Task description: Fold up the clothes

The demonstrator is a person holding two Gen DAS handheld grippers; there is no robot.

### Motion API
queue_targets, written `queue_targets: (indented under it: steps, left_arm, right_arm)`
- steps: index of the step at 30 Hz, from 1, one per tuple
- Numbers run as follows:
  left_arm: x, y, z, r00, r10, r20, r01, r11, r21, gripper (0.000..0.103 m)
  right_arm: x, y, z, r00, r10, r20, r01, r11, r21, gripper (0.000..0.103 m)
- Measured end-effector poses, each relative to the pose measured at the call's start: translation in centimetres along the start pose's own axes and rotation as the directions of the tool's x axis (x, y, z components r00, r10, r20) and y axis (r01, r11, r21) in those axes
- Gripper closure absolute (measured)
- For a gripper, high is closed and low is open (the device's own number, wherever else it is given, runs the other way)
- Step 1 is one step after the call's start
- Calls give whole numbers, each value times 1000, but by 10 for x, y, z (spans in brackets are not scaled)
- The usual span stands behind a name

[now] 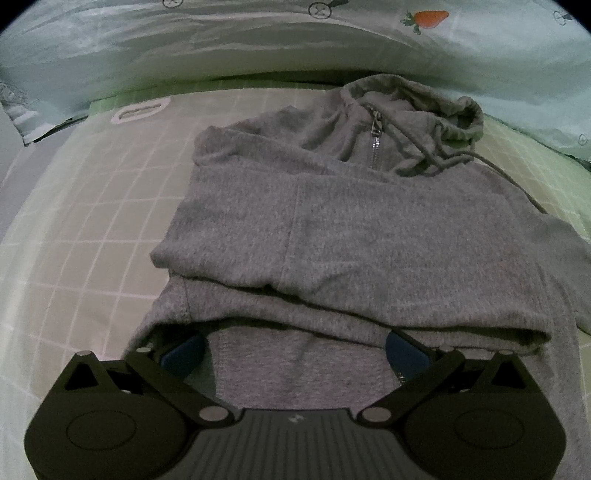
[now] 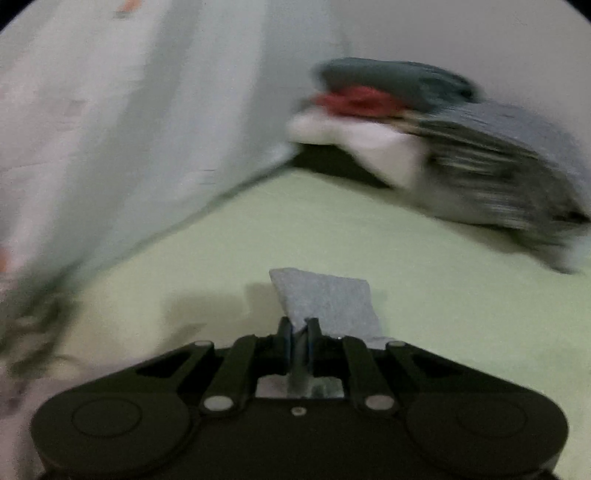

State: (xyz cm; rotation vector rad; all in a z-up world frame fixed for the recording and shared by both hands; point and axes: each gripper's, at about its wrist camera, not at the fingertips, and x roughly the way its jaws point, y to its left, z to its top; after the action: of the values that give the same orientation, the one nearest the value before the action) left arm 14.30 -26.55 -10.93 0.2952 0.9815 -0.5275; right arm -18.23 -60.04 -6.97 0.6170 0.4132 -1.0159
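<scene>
A grey zip hoodie (image 1: 354,229) lies on the bed, hood at the far end and its sleeves folded across the chest. My left gripper (image 1: 295,350) stands open at the hoodie's near hem. Its blue pads (image 1: 184,356) are spread wide, and the raised hem fold hides their tips. Grey cloth lies between the two fingers. In the blurred right wrist view, my right gripper (image 2: 299,328) is shut on a corner of grey fabric (image 2: 328,299) that sticks up beyond the fingers, above the green sheet.
The bed has a pale green checked sheet (image 1: 85,236). A light quilt with a carrot print (image 1: 428,18) is bunched along the far side. A pile of other clothes (image 2: 443,136), red, white, dark and striped, sits at the far right of the bed.
</scene>
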Motion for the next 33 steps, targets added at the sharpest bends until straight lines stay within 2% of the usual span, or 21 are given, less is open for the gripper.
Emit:
queue_targets:
  steps: [2,4,6,7,8,9,11,12,14,16,19,22,25,28,31,33]
  left_arm:
    - [0,0,0,1000,-1,4,1,1000,1,0]
    - [-1,0,-1,1000,-1,12,1,1000,2,0]
    - [-1,0,-3,1000,-2,21,2,1000,2,0]
    - [-2,1,-3,1000,-2,24,2,1000,2,0]
    - [-2,1,-4,1000,-2,27,2,1000,1,0]
    - [-2,1,-5,1000,-3,31,3,1000,1,0]
    - [-3,1,-5,999,-3,35,3,1000,1,0]
    - [-3,1,-5,999,-4,38,4,1000,2,0]
    - [-3,2,-7,999,-5,45,5,1000,2,0]
    - [-4,2,-8,999,-5,53,5,1000,1,0]
    - [-5,2,-9,999,3,51,-2,1000,-10,0]
    - [-7,1,-4,1000,17,-4,-17,999,-35,0]
    - [-17,-2,1,1000,26,-7,-26,999,-32,1]
    - [-33,-11,9,999,28,46,-28,1000,11,1]
    - [-45,-30,24,995,2,99,-10,997,76,3]
    - [-48,-46,33,991,-54,121,38,991,129,9]
  right_arm:
    - [-4,28,3,996,90,0,-90,996,-8,94]
    - [-8,68,5,976,217,-20,-218,975,-43,94]
    - [-11,102,4,945,323,-49,-326,943,-74,94]
    - [-10,120,1,923,375,-88,-383,920,-86,94]
    - [-8,134,-4,901,413,-132,-427,899,-99,93]
    - [-7,146,-10,889,428,-166,-448,887,-114,89]
    - [-7,162,-24,882,417,-221,-455,875,-163,49]
    - [-10,164,-29,885,406,-227,-447,877,-178,41]
    - [-14,159,-36,899,377,-222,-419,888,-189,19]
    - [-17,145,-38,924,325,-202,-362,914,-183,14]
    - [-19,121,-39,965,205,-164,-232,959,-165,8]
    - [-20,91,-40,989,64,-130,-84,984,-156,5]
    - [-21,65,-44,992,-77,-97,58,981,-185,1]
    - [-19,45,-52,978,-184,-95,161,965,-206,1]
    - [-14,26,-58,965,-223,-138,201,967,-158,1]
    - [-9,19,-60,960,-229,-163,211,970,-118,1]
